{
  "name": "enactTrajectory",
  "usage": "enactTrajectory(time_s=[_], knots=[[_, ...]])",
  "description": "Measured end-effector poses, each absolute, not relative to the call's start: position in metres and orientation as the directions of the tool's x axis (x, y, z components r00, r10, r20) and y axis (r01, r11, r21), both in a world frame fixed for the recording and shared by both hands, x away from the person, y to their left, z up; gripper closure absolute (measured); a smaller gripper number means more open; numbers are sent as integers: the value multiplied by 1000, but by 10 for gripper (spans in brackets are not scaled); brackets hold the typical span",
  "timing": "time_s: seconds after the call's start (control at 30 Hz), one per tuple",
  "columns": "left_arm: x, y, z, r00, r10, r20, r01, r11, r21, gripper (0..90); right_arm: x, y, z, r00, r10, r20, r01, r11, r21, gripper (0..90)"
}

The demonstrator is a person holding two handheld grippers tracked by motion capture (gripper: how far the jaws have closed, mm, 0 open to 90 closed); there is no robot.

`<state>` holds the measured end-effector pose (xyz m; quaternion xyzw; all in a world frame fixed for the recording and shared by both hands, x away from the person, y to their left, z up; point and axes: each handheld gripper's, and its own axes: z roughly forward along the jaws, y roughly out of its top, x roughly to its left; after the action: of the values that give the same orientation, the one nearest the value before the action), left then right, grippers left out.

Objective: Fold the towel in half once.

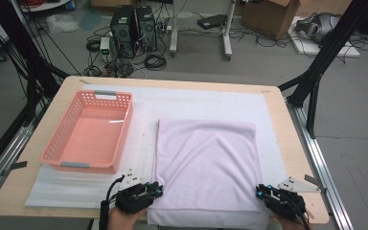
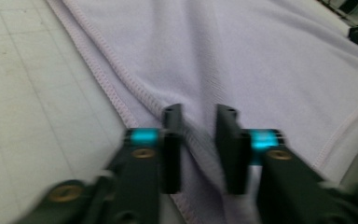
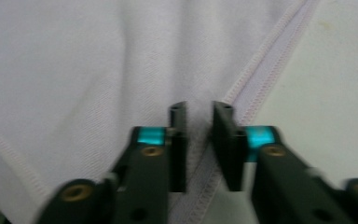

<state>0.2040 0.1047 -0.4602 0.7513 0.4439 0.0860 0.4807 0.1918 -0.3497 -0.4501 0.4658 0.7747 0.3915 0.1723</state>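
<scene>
A lilac towel [image 1: 206, 158] lies folded flat on the white mat, its near edge hanging slightly over the table's front. My left gripper [image 1: 159, 190] sits at the towel's near left corner. In the left gripper view the towel's [image 2: 242, 51] hemmed edge bunches up into a ridge between the narrow-set jaws of the left gripper [image 2: 199, 116], which is shut on it. My right gripper [image 1: 259, 191] is at the near right corner. In the right gripper view the towel [image 3: 74, 60] has its stitched hem pinched between the jaws of the right gripper [image 3: 199, 114].
An empty pink plastic basket [image 1: 127, 122] stands on the left of the white mat [image 1: 76, 191], a hand's width from the towel. The wooden table [image 1: 297, 153] ends just right of the towel. Beyond it the floor holds computer towers [image 1: 134, 28], cables and boxes.
</scene>
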Motion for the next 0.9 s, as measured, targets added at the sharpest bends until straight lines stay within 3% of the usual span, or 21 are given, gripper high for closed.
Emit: enactTrajectory(time_s=[0.1,0.47,0.7,0.77,0.8,0.9], knots=[[199,107,-456,587,753,-297,577,-131,806,863,188,-350,-447,-500,864,66,569,270,776,869],[167,127,-438,623,714,-320,538,-94,837,867,152,-375,-427,-489,863,130,561,196,804,871],[148,132,-433,652,672,-352,542,-87,836,860,131,-378,-416,-503,855,127,569,217,793,869],[151,131,-435,644,682,-347,539,-82,838,793,131,-377,-416,-499,857,124,581,225,783,833],[154,131,-436,635,690,-346,539,-76,839,694,132,-376,-418,-495,862,110,577,232,783,806],[166,133,-438,615,714,-333,524,-55,850,606,139,-375,-422,-484,870,99,574,230,786,736]])
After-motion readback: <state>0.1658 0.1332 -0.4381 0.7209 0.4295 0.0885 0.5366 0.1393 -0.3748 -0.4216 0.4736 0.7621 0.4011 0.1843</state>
